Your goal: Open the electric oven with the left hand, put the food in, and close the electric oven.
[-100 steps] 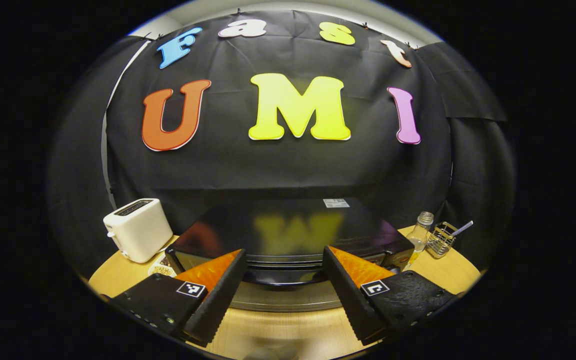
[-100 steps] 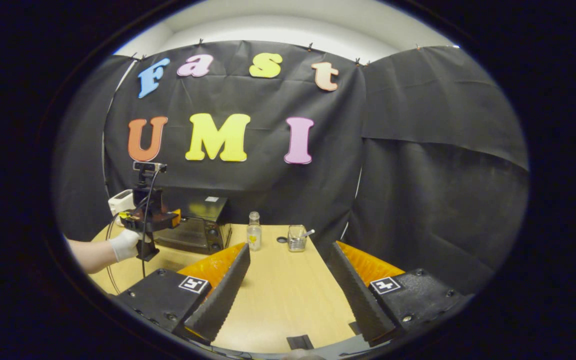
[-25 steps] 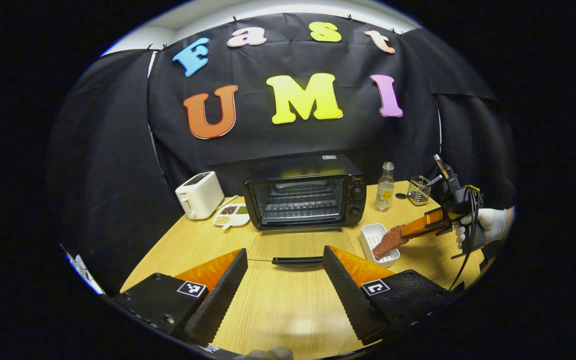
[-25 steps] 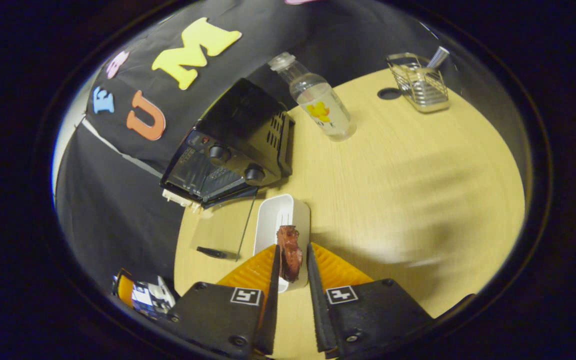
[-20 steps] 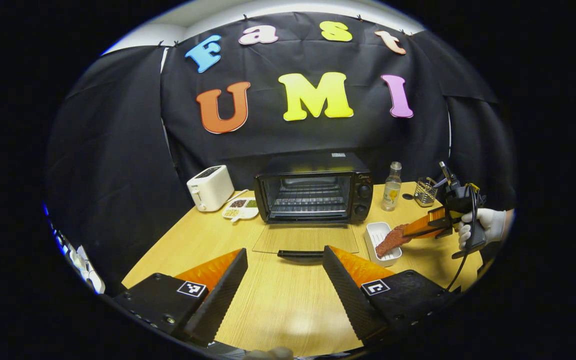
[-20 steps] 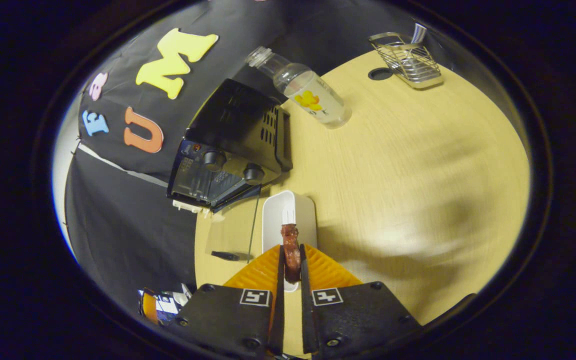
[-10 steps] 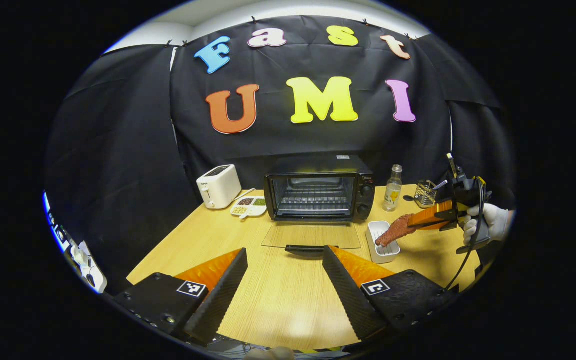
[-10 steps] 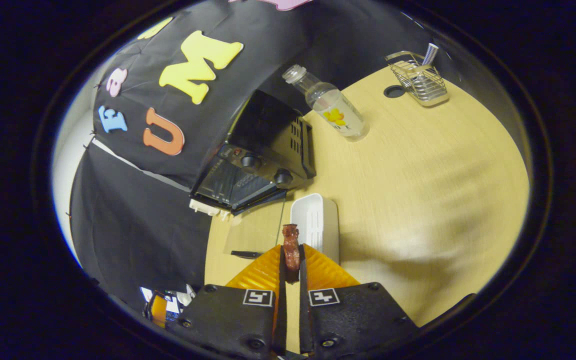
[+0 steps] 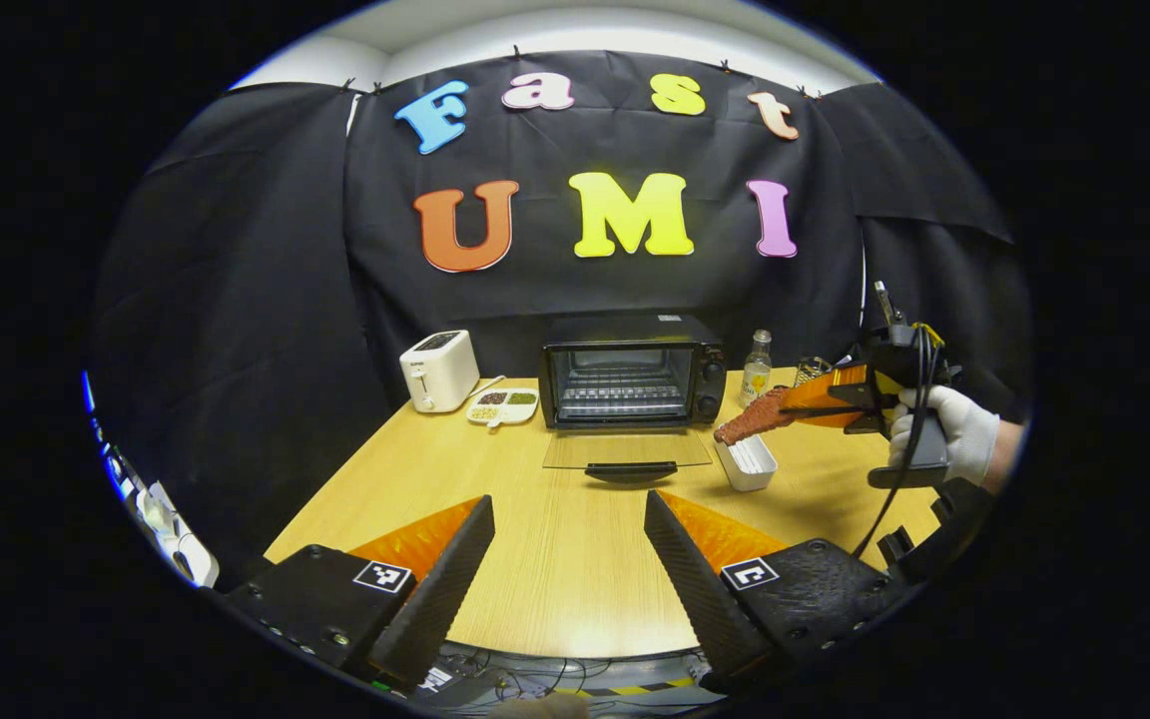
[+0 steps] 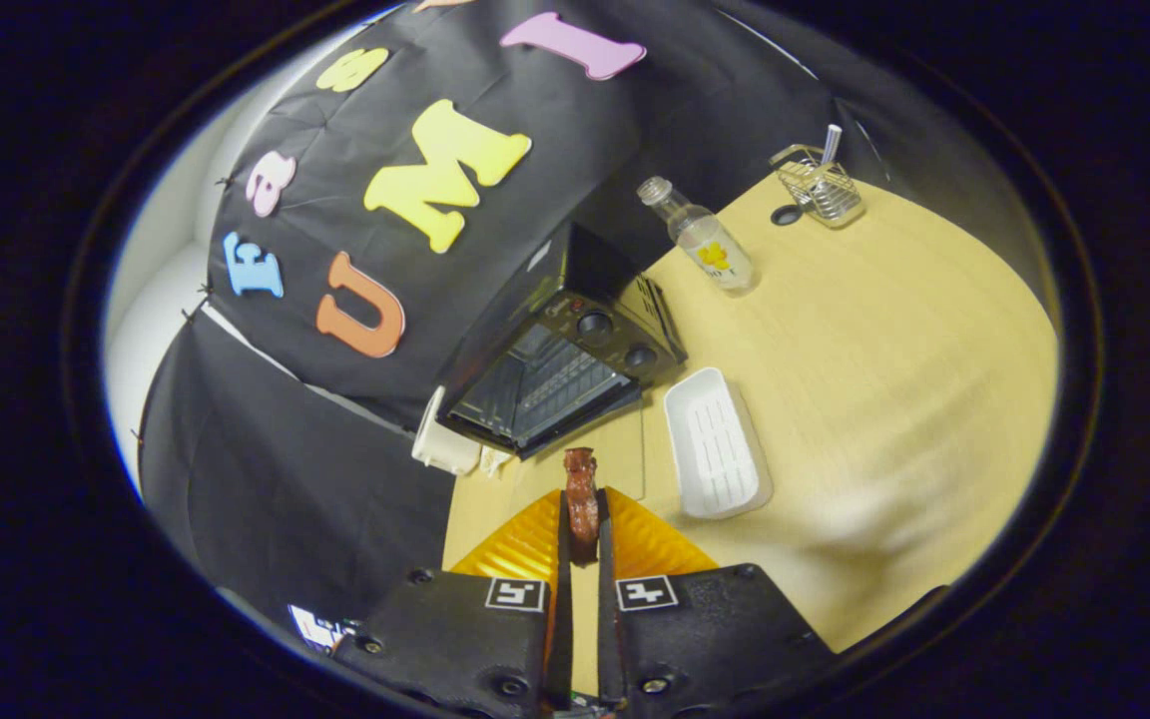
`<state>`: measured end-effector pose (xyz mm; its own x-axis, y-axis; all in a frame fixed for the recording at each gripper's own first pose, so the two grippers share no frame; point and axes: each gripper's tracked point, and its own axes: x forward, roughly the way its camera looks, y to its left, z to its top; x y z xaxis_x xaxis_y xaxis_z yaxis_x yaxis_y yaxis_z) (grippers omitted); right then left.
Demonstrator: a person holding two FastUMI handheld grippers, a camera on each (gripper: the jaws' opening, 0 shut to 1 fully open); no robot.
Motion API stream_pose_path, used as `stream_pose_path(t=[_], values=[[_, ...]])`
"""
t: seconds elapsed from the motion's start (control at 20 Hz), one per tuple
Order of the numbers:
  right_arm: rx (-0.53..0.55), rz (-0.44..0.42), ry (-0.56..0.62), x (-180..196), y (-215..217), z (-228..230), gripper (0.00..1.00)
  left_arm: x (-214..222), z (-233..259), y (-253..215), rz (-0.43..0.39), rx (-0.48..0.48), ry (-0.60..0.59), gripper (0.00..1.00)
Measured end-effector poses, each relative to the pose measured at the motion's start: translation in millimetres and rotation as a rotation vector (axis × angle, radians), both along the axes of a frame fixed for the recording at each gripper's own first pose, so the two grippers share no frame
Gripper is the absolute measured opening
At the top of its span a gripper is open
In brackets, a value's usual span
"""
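The black electric oven [image 9: 630, 371] stands at the back of the table with its glass door [image 9: 627, 451] folded down flat and the rack inside showing. In the right gripper view the oven [image 10: 565, 364] lies ahead and to the left. My right gripper [image 10: 582, 509] is shut on a reddish-brown piece of food [image 10: 581, 496], held in the air. In the left gripper view that food [image 9: 747, 419] hangs just right of the oven opening, above the white dish [image 9: 746, 462], held by the right gripper [image 9: 785, 408] in a gloved hand [image 9: 944, 434]. My left gripper [image 9: 567, 544] is open near the table's front edge, holding nothing.
A white toaster [image 9: 439, 369] and a small sectioned plate [image 9: 502, 405] sit left of the oven. A clear bottle [image 9: 757, 368] and a wire holder [image 10: 818, 184] stand to its right. The empty white dish [image 10: 716, 446] lies beside the open door.
The right gripper lifted the food out of the white dish and carried it up toward the oven opening. The left gripper drew back from the oven toward the table's front edge.
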<state>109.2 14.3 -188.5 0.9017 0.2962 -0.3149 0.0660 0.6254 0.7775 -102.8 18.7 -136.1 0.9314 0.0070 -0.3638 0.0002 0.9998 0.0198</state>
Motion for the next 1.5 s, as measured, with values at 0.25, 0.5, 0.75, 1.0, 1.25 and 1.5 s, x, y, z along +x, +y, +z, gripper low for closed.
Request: stream_pose_path(t=[0.25,0.5,0.75,1.0,1.25,1.5], values=[[0.172,-0.202,-0.015,20.7,46.2,8.5,0.13,-31.8,17.3,27.7,-0.043,0.043,-0.024,0.97],[0.280,-0.349,-0.032,74.0,50.9,6.3,0.13,-21.5,28.8,46.4,-0.017,0.031,-0.045,0.96],[0.321,-0.425,-0.038,149.9,55.2,-3.9,0.12,13.6,24.9,65.4,-0.006,0.046,-0.013,0.97],[0.320,-0.414,-0.094,226.3,75.1,-9.4,0.13,64.4,25.6,78.3,0.000,0.034,-0.009,0.97],[0.248,-0.418,-0.110,276.2,84.9,-25.1,0.13,95.9,18.6,95.6,0.037,0.043,0.022,0.97],[0.159,-0.447,-0.161,297.9,77.9,-25.4,0.14,106.6,4.1,105.9,0.064,0.050,0.066,0.96]])
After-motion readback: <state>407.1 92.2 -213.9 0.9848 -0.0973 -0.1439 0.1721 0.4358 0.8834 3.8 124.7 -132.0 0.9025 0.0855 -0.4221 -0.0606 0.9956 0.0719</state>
